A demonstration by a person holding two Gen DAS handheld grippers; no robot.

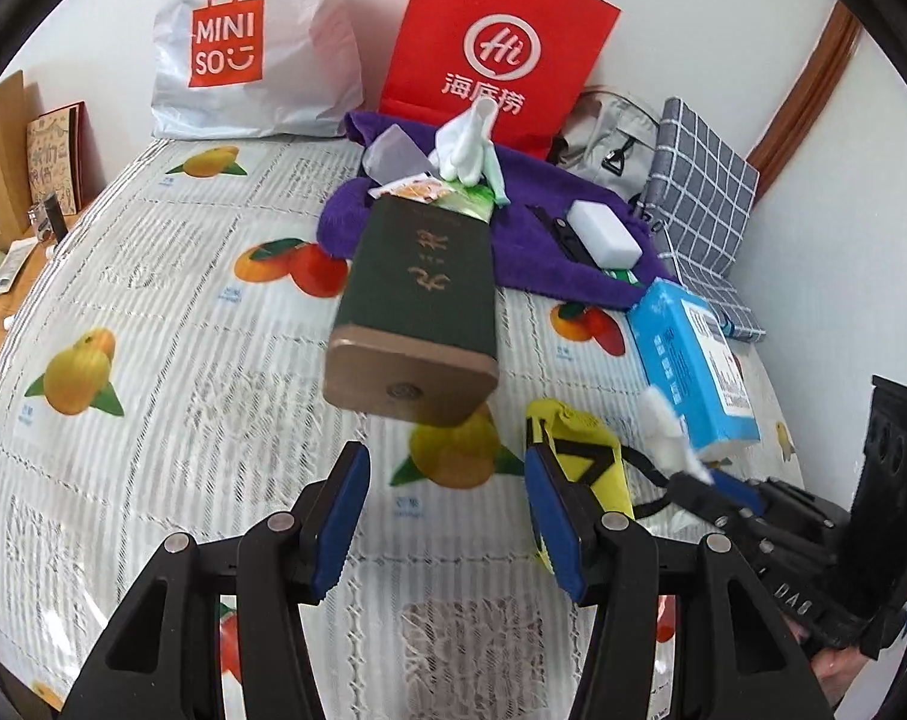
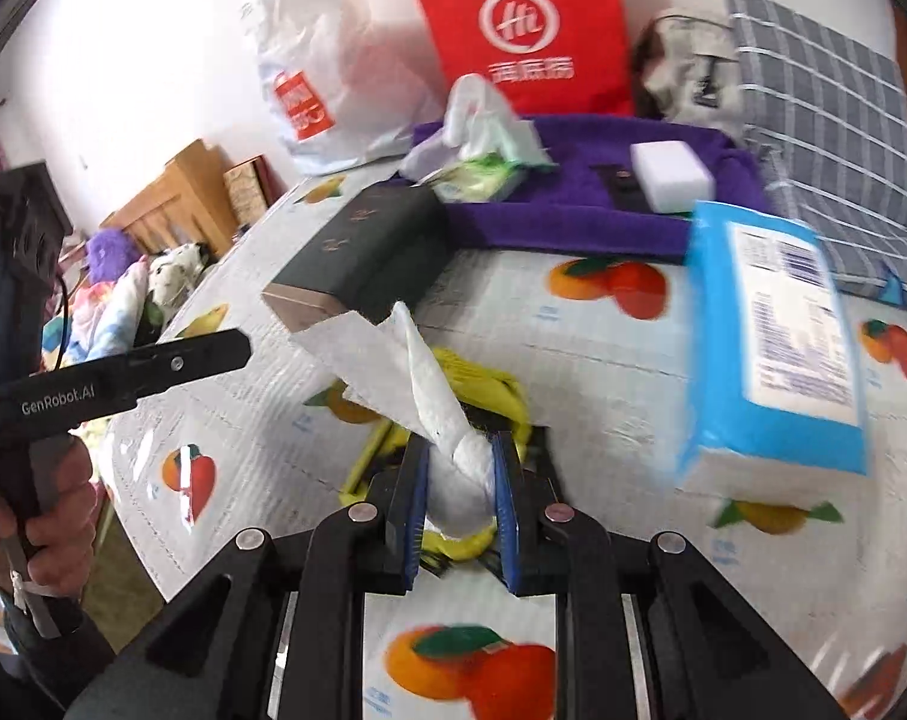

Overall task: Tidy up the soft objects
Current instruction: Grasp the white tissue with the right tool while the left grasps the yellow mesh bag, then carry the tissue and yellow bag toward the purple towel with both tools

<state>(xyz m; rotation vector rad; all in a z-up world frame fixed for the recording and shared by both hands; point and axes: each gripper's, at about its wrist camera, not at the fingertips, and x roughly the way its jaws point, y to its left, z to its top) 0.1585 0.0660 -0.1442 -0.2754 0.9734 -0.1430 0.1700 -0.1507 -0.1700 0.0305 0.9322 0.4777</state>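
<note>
The right gripper (image 2: 456,468) pinches a white tissue (image 2: 420,372) between its 2 blue pads, the bunched end squeezed tight and the loose sheet fanning up and away from the jaws. The left gripper (image 1: 447,516) hangs with its jaws spread and nothing between them.

Take the green box (image 1: 417,300) as the landmark: a stiff, long carton with a tan end cap, lying on the fruit-print cover (image 1: 153,312). The tissue hangs just in front of its tan end, above a yellow pouch (image 2: 483,387) that lies flat on the cover.

The tissue looks nearly weightless, limp and easy to tear; I judge a light pinch on the bunched part is enough, while a pull on the free sheet would rip it. The pouch looks like thin, floppy fabric with black trim, best taken by an edge or its strap.

Right of the box sits a blue tissue pack (image 2: 771,336), soft but plump, its plastic wrap probably slippery, so a grip across its narrow side seems safest. Behind the box lies a purple towel (image 1: 549,240), thick and plush, carrying a white sponge block (image 1: 603,234) and white gloves (image 1: 468,144). Behind the towel stand a red bag (image 1: 495,42) and a crinkly white bag (image 1: 249,42).
</note>
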